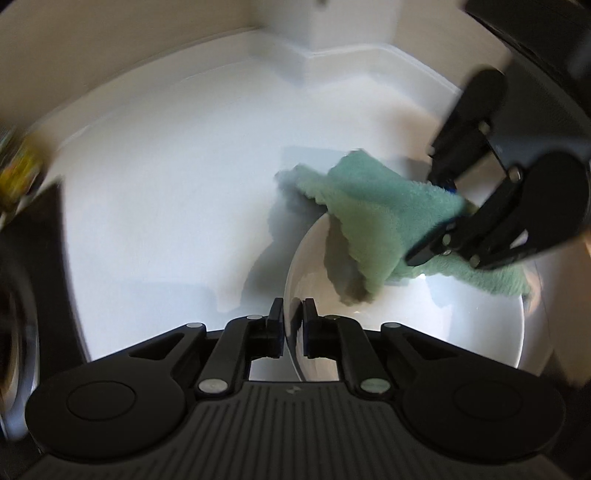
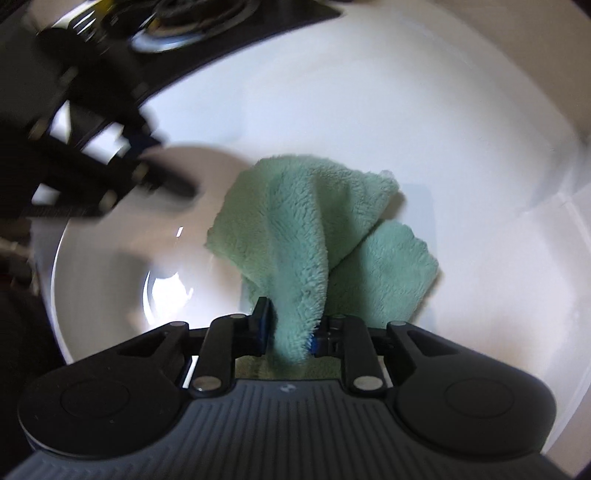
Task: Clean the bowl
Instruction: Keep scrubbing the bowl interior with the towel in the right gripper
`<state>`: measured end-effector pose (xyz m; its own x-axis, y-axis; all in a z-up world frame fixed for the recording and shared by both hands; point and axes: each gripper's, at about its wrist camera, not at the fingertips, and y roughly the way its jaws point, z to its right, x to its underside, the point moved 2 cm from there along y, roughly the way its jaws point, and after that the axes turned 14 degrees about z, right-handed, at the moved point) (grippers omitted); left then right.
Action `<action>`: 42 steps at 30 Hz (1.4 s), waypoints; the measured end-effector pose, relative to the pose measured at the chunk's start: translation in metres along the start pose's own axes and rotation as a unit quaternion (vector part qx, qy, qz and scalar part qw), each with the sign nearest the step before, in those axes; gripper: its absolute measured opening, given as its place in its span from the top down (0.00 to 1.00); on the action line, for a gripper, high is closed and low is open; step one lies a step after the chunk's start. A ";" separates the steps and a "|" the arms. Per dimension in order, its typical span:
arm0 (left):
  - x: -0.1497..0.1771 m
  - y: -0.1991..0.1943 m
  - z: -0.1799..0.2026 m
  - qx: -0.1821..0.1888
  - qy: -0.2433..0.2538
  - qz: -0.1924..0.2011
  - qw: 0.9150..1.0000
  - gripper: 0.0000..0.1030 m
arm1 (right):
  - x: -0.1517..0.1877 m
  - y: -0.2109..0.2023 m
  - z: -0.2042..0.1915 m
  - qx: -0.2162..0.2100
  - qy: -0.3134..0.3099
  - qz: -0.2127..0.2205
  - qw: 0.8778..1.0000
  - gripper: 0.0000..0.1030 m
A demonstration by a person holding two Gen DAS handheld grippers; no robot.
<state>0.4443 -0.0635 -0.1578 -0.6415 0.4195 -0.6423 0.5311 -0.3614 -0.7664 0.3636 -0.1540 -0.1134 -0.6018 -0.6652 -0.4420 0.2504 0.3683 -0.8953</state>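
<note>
green fleece fills the right gripper [image 2: 290, 332]: its jaws are clamped on a bunched neck of the cloth [image 2: 314, 236], and the rest of the cloth fans out ahead of the fingers in 2 lobes, hanging down over the far right part of the bowl [image 2: 110, 280]. the left gripper [image 1: 293, 325] has its jaws pinched together on the bowl's near left rim, 1 finger inside the wall and 1 outside, so the bowl is held and seems tipped up a little toward the cloth.

the bowl is white and glossy, held just over a white counter [image 1: 155, 206], with a dark stovetop [image 2: 207, 26] far off at the edge. from the cloth hand the bowl's hollow lies ahead and to the left, its bright bottom clear of the cloth; the cloth's long axis runs straight out from the fingers, across the rim. so the wiping hand is the nearer one to the inside, and a sweep left and down would bring fleece onto the bottom. whether the inside is already wiped i cannot tell; no dirt shows in the blur.
</note>
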 end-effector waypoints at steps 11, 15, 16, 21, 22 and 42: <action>-0.014 0.011 -0.007 0.003 -0.006 -0.004 1.000 0.88 | -0.036 0.016 -0.002 0.024 -0.049 0.023 0.998 0.79; 0.003 -0.005 -0.010 -0.034 -0.093 -0.002 0.995 0.82 | -0.026 0.008 0.007 0.023 -0.001 0.045 0.999 0.81; 0.007 -0.008 -0.010 -0.040 -0.109 -0.002 0.993 0.82 | -0.021 0.004 0.010 0.027 0.009 0.050 0.998 0.81; 0.005 -0.003 -0.010 -0.033 -0.085 0.009 0.996 0.90 | -0.015 0.008 -0.004 0.047 0.018 0.044 0.998 0.81; 0.002 0.000 -0.012 -0.028 -0.071 0.009 0.997 0.92 | -0.013 0.010 -0.005 0.045 0.011 0.035 0.998 0.81; -0.007 0.011 -0.002 -0.022 -0.089 0.011 0.996 0.86 | -0.023 0.013 0.008 0.035 -0.019 0.035 0.999 0.80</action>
<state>0.4557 -0.0692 -0.1614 -0.7147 0.2560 -0.6509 0.5683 -0.3300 -0.7537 0.3873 -0.1392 -0.1149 -0.5525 -0.6631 -0.5050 0.3444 0.3701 -0.8628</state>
